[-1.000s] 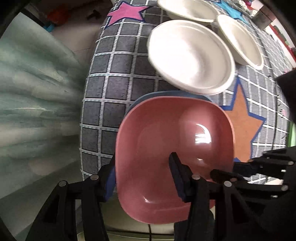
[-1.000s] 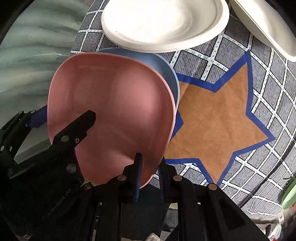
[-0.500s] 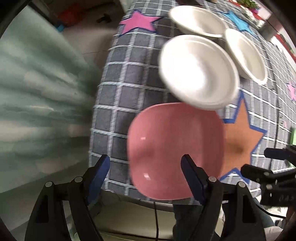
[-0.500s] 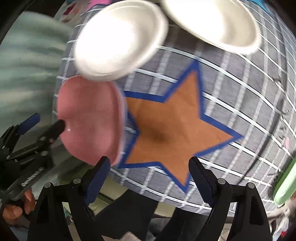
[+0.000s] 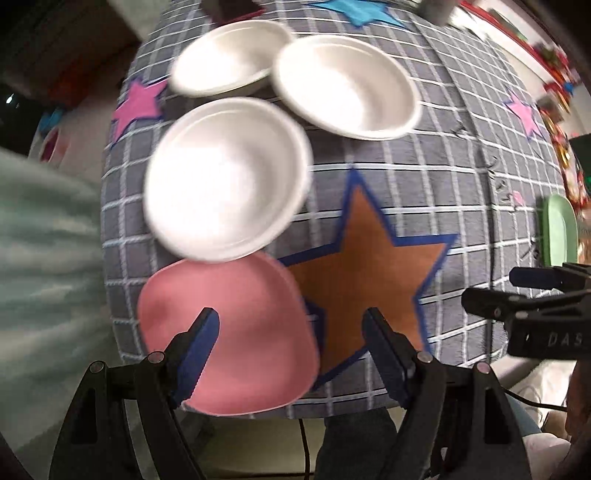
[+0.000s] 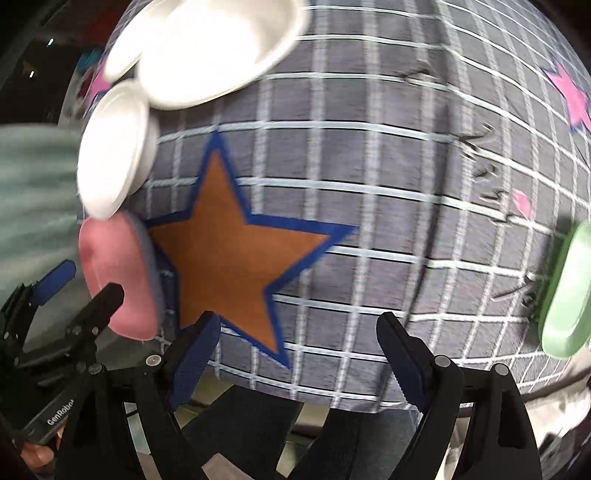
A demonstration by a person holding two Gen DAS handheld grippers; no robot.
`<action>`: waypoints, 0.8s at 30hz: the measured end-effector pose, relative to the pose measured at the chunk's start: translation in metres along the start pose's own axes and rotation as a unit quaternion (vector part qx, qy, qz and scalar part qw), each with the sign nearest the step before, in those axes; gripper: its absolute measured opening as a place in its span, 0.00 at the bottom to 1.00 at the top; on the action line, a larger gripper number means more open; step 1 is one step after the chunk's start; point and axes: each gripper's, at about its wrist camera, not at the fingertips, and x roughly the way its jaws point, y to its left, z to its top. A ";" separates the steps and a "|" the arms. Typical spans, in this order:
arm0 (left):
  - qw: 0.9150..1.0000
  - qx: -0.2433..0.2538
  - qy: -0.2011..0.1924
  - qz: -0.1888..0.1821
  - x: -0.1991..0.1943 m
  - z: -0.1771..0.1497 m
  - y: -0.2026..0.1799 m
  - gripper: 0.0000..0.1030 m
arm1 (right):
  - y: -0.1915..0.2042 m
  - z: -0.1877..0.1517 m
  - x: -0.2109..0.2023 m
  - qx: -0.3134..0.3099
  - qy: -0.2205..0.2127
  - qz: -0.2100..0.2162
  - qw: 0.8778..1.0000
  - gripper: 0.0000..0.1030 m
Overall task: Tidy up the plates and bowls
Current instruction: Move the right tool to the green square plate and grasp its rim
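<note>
A grey cloth [image 5: 424, 184] with a white grid covers the desk and hangs over its near edge. A large orange star [image 5: 365, 273] with a blue border is printed near that edge; in the right wrist view the same star [image 6: 229, 243] fills the middle of the cloth. A pink star [image 5: 138, 105] sits at the far left, another pink star [image 5: 524, 112] at the far right, and a blue star [image 5: 365, 13] at the far edge. Pale green fabric [image 5: 44, 258] lies left of the desk.

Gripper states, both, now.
Left gripper: open, holding nothing, over the pink plate.
Right gripper: open, holding nothing.
</note>
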 end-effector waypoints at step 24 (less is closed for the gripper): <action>0.979 0.202 0.012 -0.036 0.048 0.099 -0.076 0.80 | -0.240 -0.064 -0.048 0.247 -0.062 -0.045 0.966 1.00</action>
